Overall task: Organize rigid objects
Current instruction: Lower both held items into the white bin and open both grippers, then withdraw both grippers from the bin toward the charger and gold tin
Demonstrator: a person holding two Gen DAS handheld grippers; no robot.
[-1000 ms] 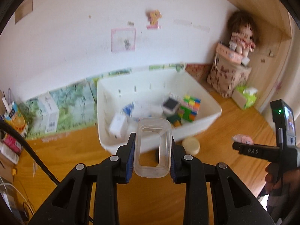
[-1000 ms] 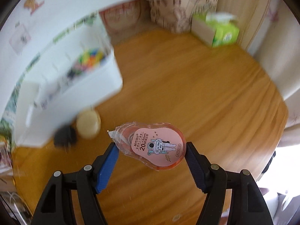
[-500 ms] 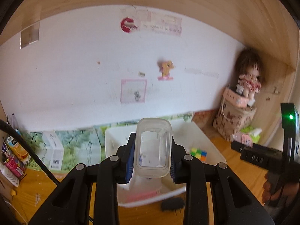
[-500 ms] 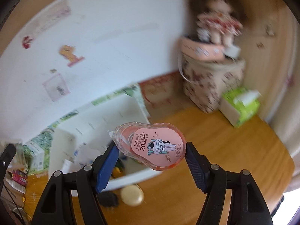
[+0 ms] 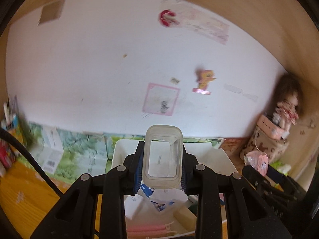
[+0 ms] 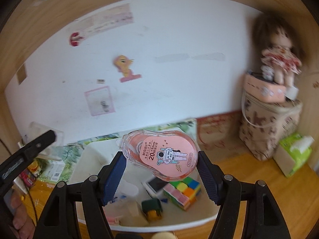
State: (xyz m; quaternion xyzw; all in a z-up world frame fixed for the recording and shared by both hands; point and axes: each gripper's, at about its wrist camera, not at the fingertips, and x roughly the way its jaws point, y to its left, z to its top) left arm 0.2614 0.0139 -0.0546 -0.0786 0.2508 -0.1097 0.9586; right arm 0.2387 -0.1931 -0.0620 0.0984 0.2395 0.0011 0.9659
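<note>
A doll (image 6: 279,59) sits on a pink box (image 6: 263,89) atop a patterned bag (image 6: 267,127); a tissue pack (image 6: 293,155) lies on the bench (image 6: 259,171).

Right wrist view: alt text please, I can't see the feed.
The right gripper holds a pink correction tape in its jaws above a white bin containing a colourful puzzle cube. A doll sits on a patterned bag at the right.
</note>
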